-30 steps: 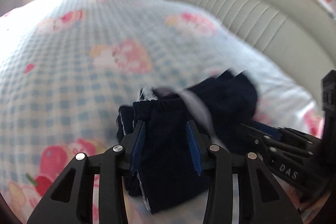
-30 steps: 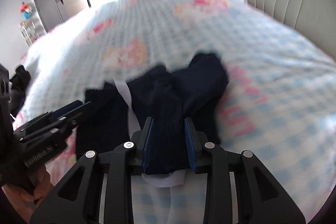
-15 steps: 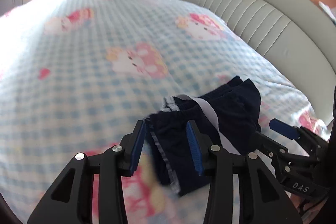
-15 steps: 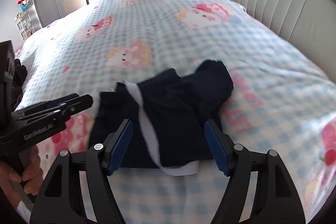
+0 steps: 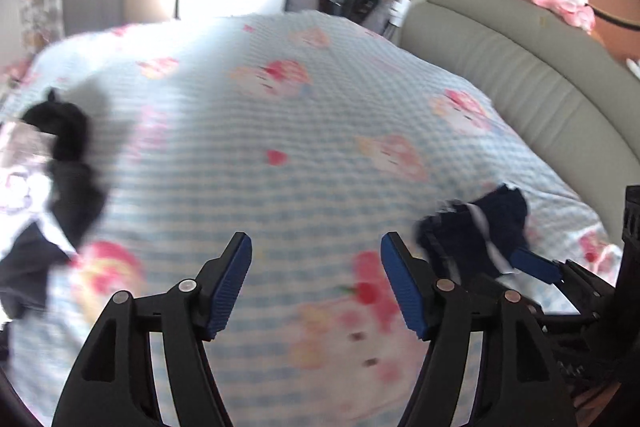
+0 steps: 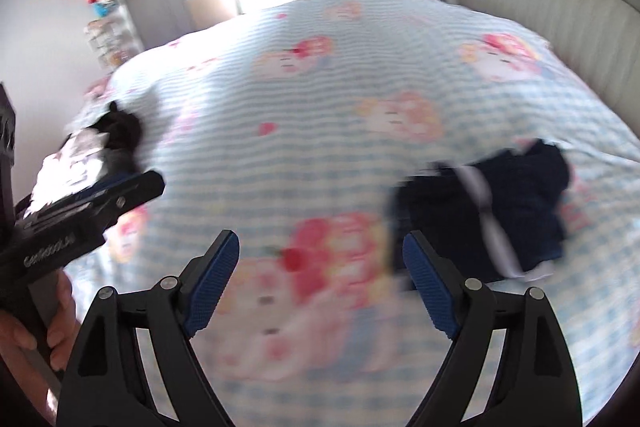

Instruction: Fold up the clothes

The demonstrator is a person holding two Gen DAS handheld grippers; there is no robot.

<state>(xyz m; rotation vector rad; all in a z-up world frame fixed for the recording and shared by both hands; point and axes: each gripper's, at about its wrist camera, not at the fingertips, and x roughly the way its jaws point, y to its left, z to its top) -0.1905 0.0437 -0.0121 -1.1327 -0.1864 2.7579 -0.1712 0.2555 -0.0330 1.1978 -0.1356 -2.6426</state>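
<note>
Both the left tongs (image 5: 316, 279) and right tongs (image 6: 320, 277) gape with nothing in them above the bed (image 6: 320, 75), the folded shorts (image 6: 492, 211) lying right of them, so the next move looks like reaching left for the dark pile (image 5: 60, 195).

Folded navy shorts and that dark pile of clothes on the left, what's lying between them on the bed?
Only bare checked bedspread lies between the folded navy shorts and the dark pile of clothes, as the right wrist view shows.
</note>
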